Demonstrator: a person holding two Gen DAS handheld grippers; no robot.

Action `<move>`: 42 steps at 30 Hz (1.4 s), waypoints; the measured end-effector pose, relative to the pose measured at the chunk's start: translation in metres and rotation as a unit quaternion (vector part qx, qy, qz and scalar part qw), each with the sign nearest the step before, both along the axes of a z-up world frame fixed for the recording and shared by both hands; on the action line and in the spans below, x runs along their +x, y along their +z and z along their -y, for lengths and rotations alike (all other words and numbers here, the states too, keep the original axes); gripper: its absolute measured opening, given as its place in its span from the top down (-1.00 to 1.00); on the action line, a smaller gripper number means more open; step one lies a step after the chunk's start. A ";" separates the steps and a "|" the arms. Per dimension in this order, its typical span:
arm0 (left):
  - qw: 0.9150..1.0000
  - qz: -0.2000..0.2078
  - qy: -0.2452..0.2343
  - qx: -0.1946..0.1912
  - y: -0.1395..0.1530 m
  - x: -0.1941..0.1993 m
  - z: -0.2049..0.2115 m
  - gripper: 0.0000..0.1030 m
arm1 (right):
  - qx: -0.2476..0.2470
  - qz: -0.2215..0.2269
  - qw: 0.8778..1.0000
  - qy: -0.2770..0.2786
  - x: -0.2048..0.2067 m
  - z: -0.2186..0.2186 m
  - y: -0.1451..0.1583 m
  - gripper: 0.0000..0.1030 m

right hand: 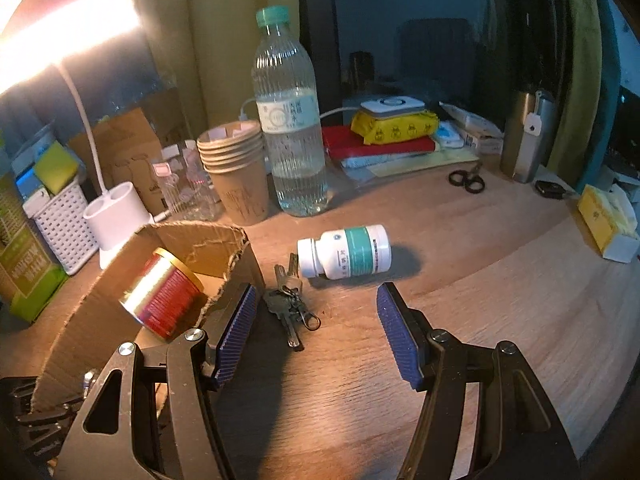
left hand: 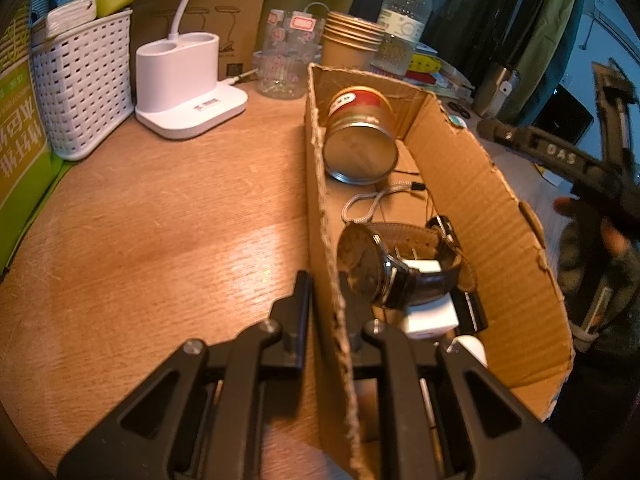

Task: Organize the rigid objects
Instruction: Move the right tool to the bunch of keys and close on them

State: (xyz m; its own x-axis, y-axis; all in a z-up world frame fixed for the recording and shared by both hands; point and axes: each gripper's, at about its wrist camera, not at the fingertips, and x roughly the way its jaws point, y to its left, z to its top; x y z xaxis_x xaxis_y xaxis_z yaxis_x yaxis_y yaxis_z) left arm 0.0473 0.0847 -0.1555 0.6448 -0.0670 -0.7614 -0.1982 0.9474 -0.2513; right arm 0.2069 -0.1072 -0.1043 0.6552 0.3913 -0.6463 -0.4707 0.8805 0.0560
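My left gripper is shut on the near left wall of an open cardboard box, one finger inside and one outside. In the box lie a red and gold tin on its side, a wristwatch with a dark strap, a grey cord and a white block. My right gripper is open and empty above the table. A bunch of keys lies between its blue pads. A white pill bottle lies on its side just beyond. The box and tin are to the left.
A water bottle, stacked paper cups, a clear jar, a white lamp base and a white basket stand at the back. Scissors, a steel flask, books and a yellow tissue box are to the right.
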 end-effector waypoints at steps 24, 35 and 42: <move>1.000 0.000 0.000 0.001 0.000 0.000 0.000 0.75 | -0.050 -0.070 0.993 0.079 0.044 -0.026 -0.047 -0.26; 1.000 0.000 0.001 0.001 -0.001 0.000 -0.002 0.75 | -0.088 -0.048 0.990 0.098 0.042 -0.043 -0.048 0.53; 1.000 -0.001 0.001 0.001 -0.001 -0.001 -0.003 0.75 | -0.061 -0.036 0.993 0.091 0.035 -0.033 -0.041 0.84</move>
